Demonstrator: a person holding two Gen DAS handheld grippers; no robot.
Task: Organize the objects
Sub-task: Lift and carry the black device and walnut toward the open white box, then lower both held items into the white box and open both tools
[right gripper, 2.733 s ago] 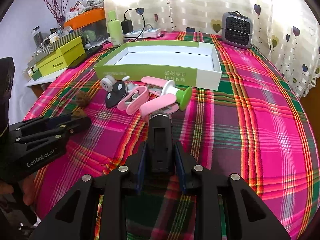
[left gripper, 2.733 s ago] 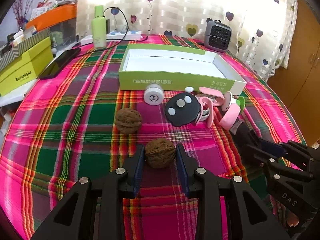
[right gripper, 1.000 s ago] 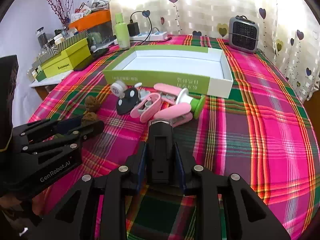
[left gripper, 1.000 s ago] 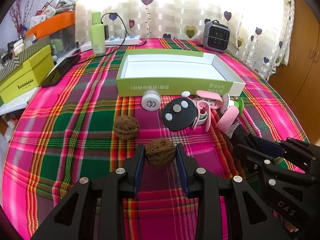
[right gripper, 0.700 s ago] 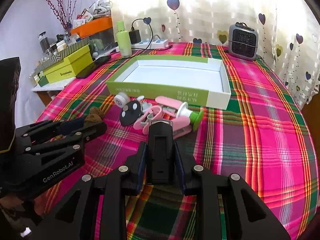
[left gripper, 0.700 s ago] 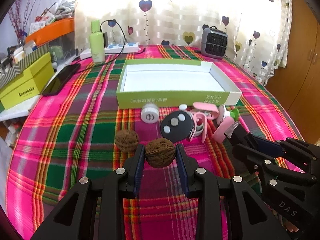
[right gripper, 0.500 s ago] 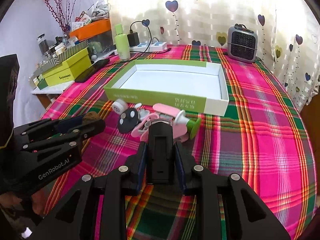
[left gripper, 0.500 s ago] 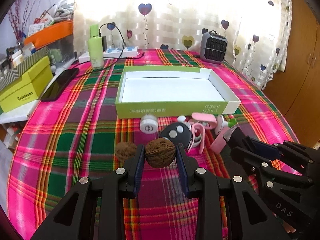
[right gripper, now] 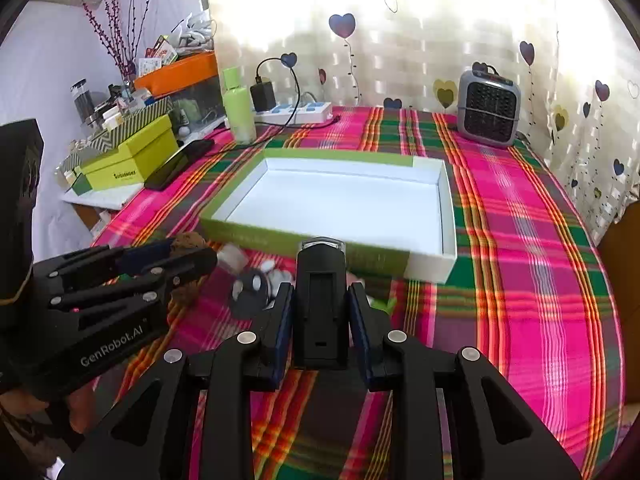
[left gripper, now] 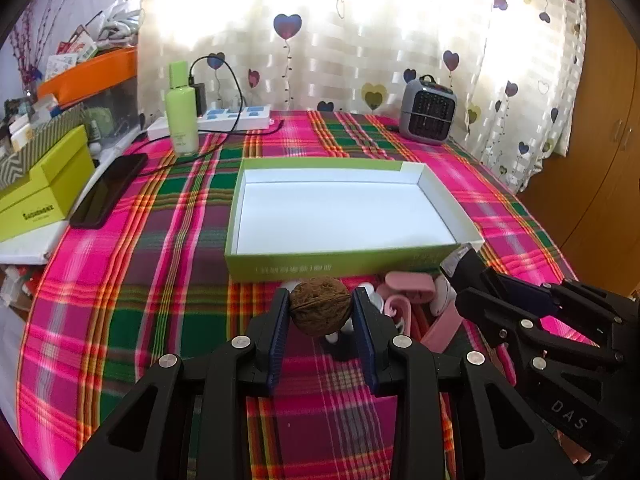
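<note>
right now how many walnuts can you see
2. One walnut is clamped in the left hand-held gripper; a second walnut lies on the tablecloth just below that hand-held gripper in the right wrist view. Others may be hidden.

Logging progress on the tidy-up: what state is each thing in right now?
Left claw: shut on the walnut, held off the cloth.
Right claw: shut on a black gadget, also lifted.
Green box: open, empty.
Phone: flat, screen dark.
Charger: plugged into the power strip.

Plaid-covered table [left gripper: 132, 280] bears a green box [left gripper: 320, 266], heater [left gripper: 428, 116], phone [left gripper: 106, 190].
</note>
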